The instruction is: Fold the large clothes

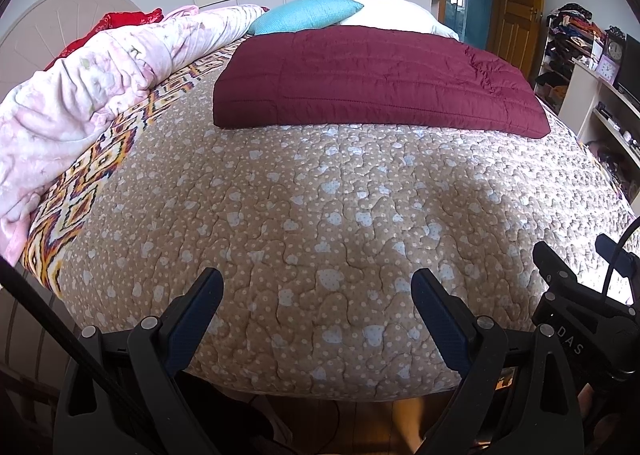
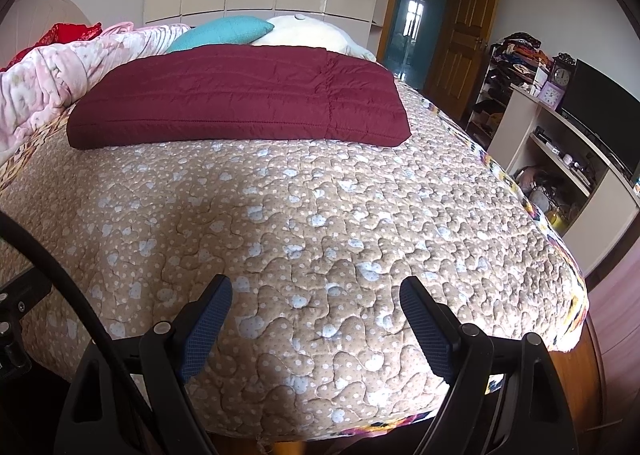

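A dark red quilted garment [image 1: 372, 75] [image 2: 240, 107] lies folded into a flat rectangle on the far half of the bed. My left gripper [image 1: 318, 285] hangs open over the bed's near edge, nothing between its fingers. My right gripper [image 2: 316, 291] is also open and empty, well short of the garment. The right gripper's body [image 1: 580, 319] shows at the right edge of the left wrist view. The beige quilted bedspread [image 1: 320, 195] [image 2: 320, 215] with pale blue hearts covers the bed.
A pink duvet [image 1: 80, 103] is bunched along the bed's left side, with red cloth [image 1: 120, 21] behind it. A teal cushion [image 2: 220, 31] and a white pillow [image 2: 304, 29] lie behind the garment. Shelves with a clock [image 2: 560, 75] and a dark screen [image 2: 600, 115] stand right.
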